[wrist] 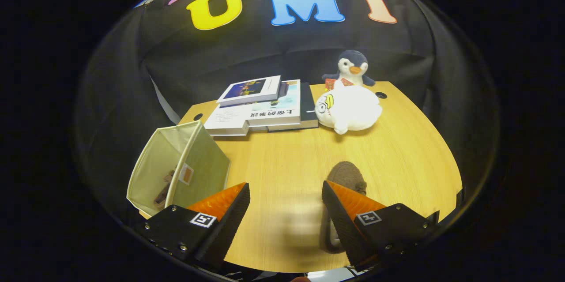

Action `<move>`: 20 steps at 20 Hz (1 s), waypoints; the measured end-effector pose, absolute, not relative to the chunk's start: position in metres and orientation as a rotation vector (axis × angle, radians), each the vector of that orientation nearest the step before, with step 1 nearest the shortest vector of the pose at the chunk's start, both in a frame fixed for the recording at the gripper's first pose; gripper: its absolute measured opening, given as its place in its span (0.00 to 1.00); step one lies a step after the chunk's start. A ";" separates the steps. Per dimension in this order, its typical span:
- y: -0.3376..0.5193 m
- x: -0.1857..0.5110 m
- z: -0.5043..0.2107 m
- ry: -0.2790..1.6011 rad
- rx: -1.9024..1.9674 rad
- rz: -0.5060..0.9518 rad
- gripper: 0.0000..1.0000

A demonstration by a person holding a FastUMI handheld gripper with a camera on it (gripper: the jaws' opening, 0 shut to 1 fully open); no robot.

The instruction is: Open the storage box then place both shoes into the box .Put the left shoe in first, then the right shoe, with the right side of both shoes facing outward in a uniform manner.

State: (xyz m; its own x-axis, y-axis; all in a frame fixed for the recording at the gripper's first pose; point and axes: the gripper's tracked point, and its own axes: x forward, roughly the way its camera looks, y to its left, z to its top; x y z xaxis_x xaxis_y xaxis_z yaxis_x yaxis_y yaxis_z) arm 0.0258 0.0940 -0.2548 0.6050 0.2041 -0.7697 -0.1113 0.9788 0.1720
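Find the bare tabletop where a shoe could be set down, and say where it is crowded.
Free: the table between box, books and brown shoe; also right of the shoe, below the white toy. Crowded: the far edge, with the penguin. The open gripper holds nothing.

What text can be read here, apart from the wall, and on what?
Book stack: printed Chinese title, upside down, too small to quote.
Storage box tag: blurred.
Penguin plush tag: too small.
Gripper, jaws open by the brown shoe: coded squares, no words.

The gripper (285,204) has two wedge-shaped fingers, each bearing screws and a square black-and-white marker.
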 end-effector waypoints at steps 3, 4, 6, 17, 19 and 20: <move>0.068 0.021 -0.265 0.918 0.106 0.143 1.00; 0.058 0.020 -0.269 0.919 0.098 0.128 1.00; 0.043 0.016 -0.278 0.931 0.083 0.106 1.00; -0.009 -0.010 -0.339 1.044 0.042 0.009 1.00; -0.015 -0.012 -0.350 1.067 0.045 -0.004 1.00; -0.017 -0.013 -0.356 1.080 0.047 -0.007 1.00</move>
